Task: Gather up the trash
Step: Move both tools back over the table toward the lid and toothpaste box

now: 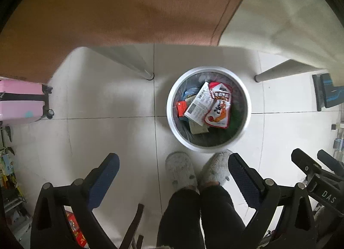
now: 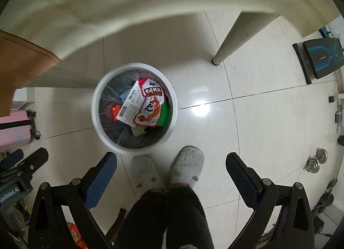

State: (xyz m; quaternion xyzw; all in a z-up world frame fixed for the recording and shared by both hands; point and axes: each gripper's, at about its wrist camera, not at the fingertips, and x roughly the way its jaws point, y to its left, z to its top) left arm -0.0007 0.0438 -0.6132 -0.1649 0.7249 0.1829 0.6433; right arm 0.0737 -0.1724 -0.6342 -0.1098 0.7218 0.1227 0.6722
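A round white trash bin (image 1: 172, 119) (image 2: 95, 119) with a dark liner stands on the floor below both grippers. Inside lie a red-and-white snack wrapper (image 1: 217, 113) (image 2: 148, 107), a printed white wrapper (image 1: 200, 102), a small red packet (image 1: 181, 108) and other scraps. My left gripper (image 1: 174, 165) points straight down, high above the floor, open and empty, with the bin ahead of it to the right. My right gripper (image 2: 172, 164) also points down, open and empty, the bin ahead to its left. Each gripper shows at the edge of the other's view.
A person's grey fuzzy slippers (image 1: 193, 171) (image 2: 169, 169) and dark trousers stand just before the bin. A table with an orange-brown cloth (image 1: 129, 5) and white legs (image 1: 137, 64) (image 2: 232, 38) rises behind. A pink suitcase (image 1: 21, 100) sits left; a dark blue-lined device (image 2: 322, 57) right.
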